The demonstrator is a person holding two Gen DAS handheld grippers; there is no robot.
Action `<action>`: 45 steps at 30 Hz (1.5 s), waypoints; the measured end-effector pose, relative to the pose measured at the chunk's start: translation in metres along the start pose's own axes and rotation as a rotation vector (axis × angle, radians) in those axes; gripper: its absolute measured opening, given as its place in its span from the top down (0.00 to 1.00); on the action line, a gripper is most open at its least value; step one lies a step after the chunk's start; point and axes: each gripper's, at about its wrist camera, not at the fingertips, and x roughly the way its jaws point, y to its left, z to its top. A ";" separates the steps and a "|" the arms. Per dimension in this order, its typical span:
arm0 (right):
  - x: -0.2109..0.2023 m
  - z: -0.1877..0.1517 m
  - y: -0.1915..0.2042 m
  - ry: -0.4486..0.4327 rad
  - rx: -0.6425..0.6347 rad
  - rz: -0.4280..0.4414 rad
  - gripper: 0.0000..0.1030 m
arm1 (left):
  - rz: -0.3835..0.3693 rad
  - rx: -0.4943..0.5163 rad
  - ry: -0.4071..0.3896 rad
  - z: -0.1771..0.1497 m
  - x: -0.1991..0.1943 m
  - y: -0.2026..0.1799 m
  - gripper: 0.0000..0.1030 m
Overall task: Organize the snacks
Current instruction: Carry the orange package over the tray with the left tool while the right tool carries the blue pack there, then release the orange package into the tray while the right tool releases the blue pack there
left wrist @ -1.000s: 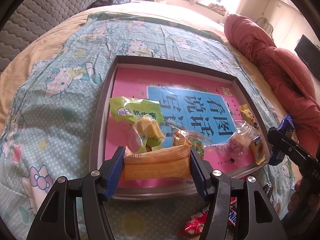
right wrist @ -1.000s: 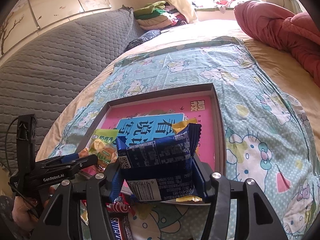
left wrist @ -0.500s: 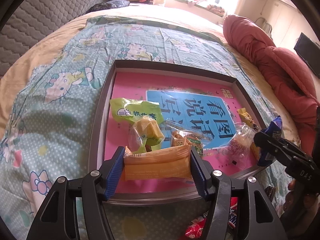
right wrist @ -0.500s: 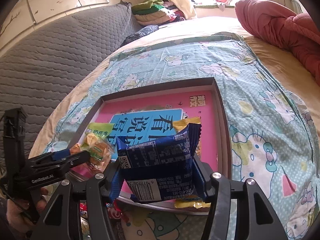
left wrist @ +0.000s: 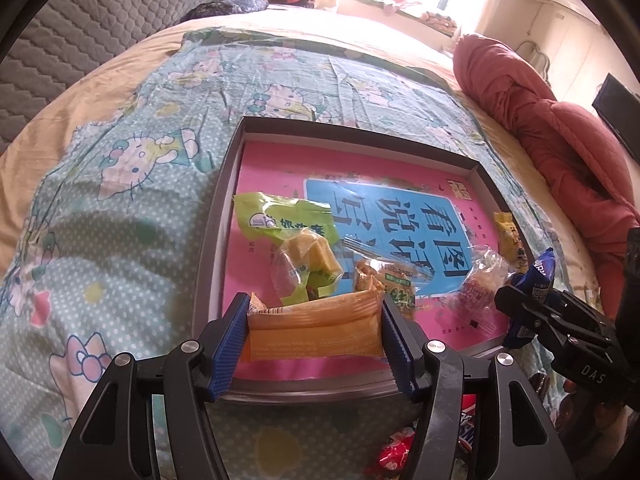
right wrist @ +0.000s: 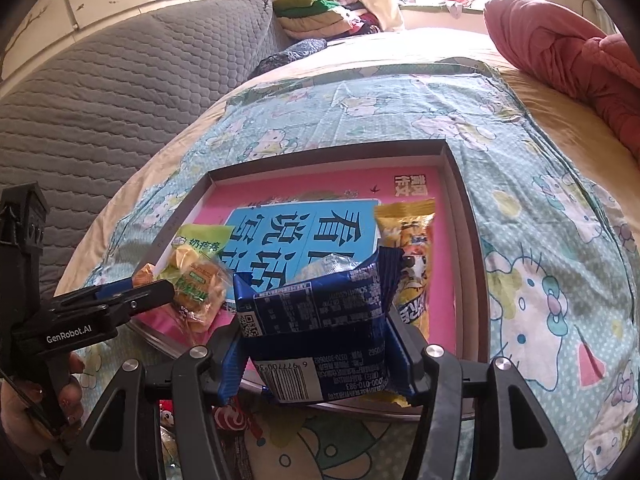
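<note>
1. The left gripper (left wrist: 316,334) has its ribbed blue jaws clamped on the short ends of an orange packet (left wrist: 314,334). The packet's long axis runs crosswise between the jaws, and its crimped top edge faces away from the camera. It is glossy, crinkled foil, held over the near rim of the tray (left wrist: 218,216).
2. The right gripper (right wrist: 316,354) has its jaws clamped on a dark blue packet (right wrist: 316,316). This packet stands upright with the barcode end nearest the camera and its serrated seal pointing away. It hangs over the tray's near right corner.
3. Red-wrapped sweets (left wrist: 394,450) lie on the bed just short of the tray.
4. The tray is a shallow grey rectangle lined with a pink sheet bearing a blue panel (left wrist: 384,224).
5. Inside it, near the left gripper, a green bag (left wrist: 280,218), a clear bag of yellow cubes (left wrist: 308,264) and a clear-wrapped pastry (left wrist: 390,280) lie bunched together.
6. A yellow stick pack (right wrist: 412,264) lies along the tray's right side, its long axis pointing toward the far wall.
7. The tray rests on a teal cartoon-print bedsheet (right wrist: 540,280). A red quilt (right wrist: 560,52) is bunched at the far right.
</note>
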 end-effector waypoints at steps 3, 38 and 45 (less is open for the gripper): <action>0.000 0.000 -0.002 -0.003 0.005 -0.013 0.42 | 0.006 -0.002 -0.002 0.000 0.000 0.001 0.36; -0.003 0.004 -0.005 -0.006 0.023 -0.042 0.34 | 0.029 0.006 -0.002 0.001 -0.005 -0.001 0.34; -0.004 0.004 -0.004 -0.009 0.018 -0.055 0.31 | 0.036 0.007 -0.004 0.001 -0.008 -0.002 0.33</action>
